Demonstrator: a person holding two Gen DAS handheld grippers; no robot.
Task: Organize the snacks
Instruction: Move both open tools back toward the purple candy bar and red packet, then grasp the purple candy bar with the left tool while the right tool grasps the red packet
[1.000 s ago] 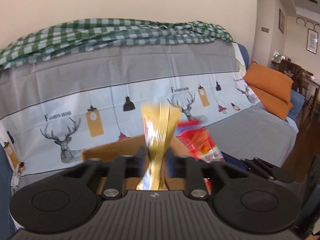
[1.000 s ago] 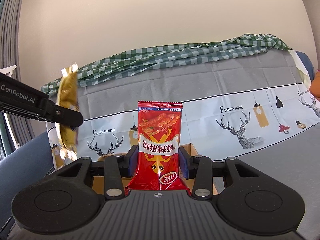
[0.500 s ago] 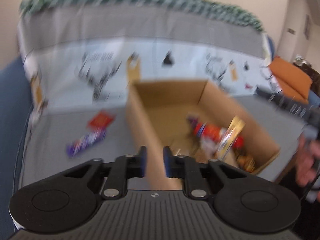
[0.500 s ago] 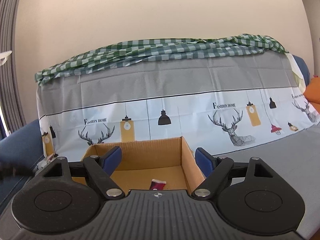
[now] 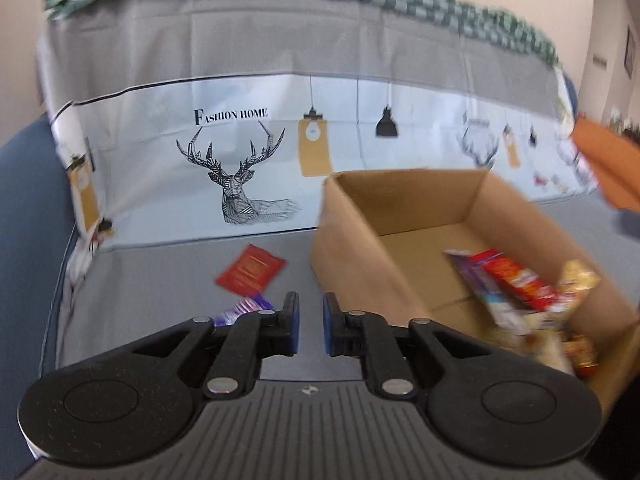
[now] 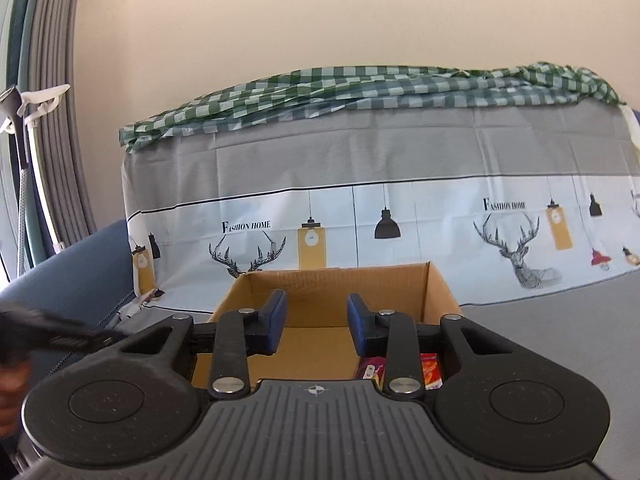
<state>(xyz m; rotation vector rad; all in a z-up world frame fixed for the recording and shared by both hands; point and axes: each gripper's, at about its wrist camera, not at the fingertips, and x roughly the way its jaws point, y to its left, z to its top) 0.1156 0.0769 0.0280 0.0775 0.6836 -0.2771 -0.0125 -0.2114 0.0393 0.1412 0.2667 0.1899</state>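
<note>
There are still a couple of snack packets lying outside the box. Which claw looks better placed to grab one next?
Probably the left claw: it is empty and points at the red packet and purple packet beside the cardboard box. The right claw faces the box.

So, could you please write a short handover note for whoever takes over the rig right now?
Left gripper: empty, fingers slightly apart, over the sofa seat beside the cardboard box.
Right gripper: open, empty, above the box.
Done: several snack packs lie in the box.
Left: the red packet and the purple packet, both on the seat to the box's left, just ahead of the left gripper.
</note>
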